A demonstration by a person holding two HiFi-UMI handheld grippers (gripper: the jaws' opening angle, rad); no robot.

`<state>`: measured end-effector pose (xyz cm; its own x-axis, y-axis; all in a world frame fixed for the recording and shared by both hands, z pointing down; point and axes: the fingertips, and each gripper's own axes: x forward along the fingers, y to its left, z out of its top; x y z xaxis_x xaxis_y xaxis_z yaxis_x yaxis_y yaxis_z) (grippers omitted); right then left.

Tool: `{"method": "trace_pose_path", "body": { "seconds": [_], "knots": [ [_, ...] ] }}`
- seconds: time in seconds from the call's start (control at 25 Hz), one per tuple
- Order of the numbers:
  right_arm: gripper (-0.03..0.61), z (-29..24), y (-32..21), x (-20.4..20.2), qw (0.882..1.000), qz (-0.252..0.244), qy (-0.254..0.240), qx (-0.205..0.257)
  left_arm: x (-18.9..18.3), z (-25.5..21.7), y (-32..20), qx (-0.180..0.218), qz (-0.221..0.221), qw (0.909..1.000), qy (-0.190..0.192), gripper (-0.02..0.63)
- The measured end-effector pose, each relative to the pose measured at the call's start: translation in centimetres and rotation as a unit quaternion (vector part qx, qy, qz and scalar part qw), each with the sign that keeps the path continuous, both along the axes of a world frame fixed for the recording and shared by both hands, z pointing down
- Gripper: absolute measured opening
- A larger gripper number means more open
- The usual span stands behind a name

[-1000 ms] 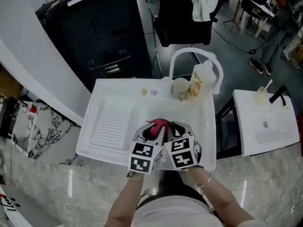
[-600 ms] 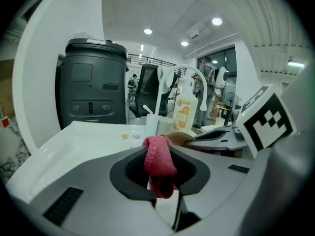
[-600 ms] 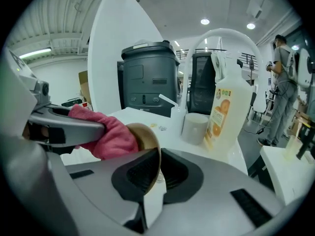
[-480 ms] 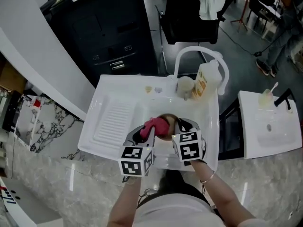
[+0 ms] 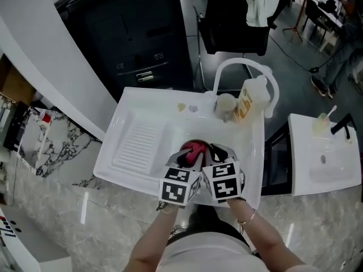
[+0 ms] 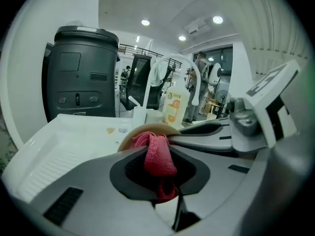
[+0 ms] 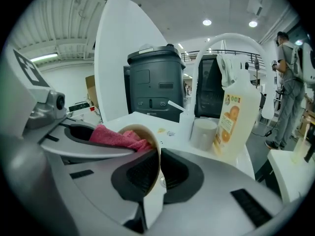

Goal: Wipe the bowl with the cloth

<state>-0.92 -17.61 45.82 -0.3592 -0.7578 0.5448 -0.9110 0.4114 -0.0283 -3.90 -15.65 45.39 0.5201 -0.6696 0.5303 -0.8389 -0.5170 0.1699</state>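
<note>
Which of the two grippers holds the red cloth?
The left gripper: its jaws clamp the red cloth, while the right gripper pinches the bowl by its rim.

The cloth [image 6: 158, 154] is pinkish red and the bowl [image 7: 147, 134] is tan. The sink [image 5: 139, 120] and the faucet [image 5: 249, 67] are white. The bottle [image 5: 252, 98] is cream with orange print. The left gripper [image 6: 160, 173] and the right gripper [image 7: 158, 168] are grey with black pads, and their marker cubes [image 5: 180, 190] carry black-and-white squares. The countertop [image 5: 102, 220] is pale grey marble. The cabinet [image 5: 136, 33] is black.
</note>
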Motion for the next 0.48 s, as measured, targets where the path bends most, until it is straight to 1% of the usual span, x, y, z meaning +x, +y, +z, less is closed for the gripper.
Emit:
{"method": "trace_pose_path", "body": {
  "seconds": [0.12, 0.24, 0.32, 0.48],
  "knots": [
    [0.020, 0.5, 0.1, 0.4, 1.000, 0.005, 0.000, -0.002, -0.4, 1.0, -0.3, -0.005, -0.001, 0.9996, -0.027, 0.086],
    [0.020, 0.9, -0.3, 0.8, 1.000, 0.013, -0.001, -0.003, -1.2, 1.4, -0.3, -0.004, -0.011, 0.9990, -0.043, 0.086],
    [0.018, 1.0, -0.6, 1.1, 1.000, 0.018, -0.001, 0.001, -2.1, 1.4, -0.2, -0.002, -0.019, 0.9987, -0.047, 0.086],
    [0.018, 1.4, -0.9, 1.4, 1.000, 0.024, 0.005, -0.001, -3.6, 0.7, 0.3, 0.004, -0.036, 0.9984, -0.042, 0.086]
  ]
}}
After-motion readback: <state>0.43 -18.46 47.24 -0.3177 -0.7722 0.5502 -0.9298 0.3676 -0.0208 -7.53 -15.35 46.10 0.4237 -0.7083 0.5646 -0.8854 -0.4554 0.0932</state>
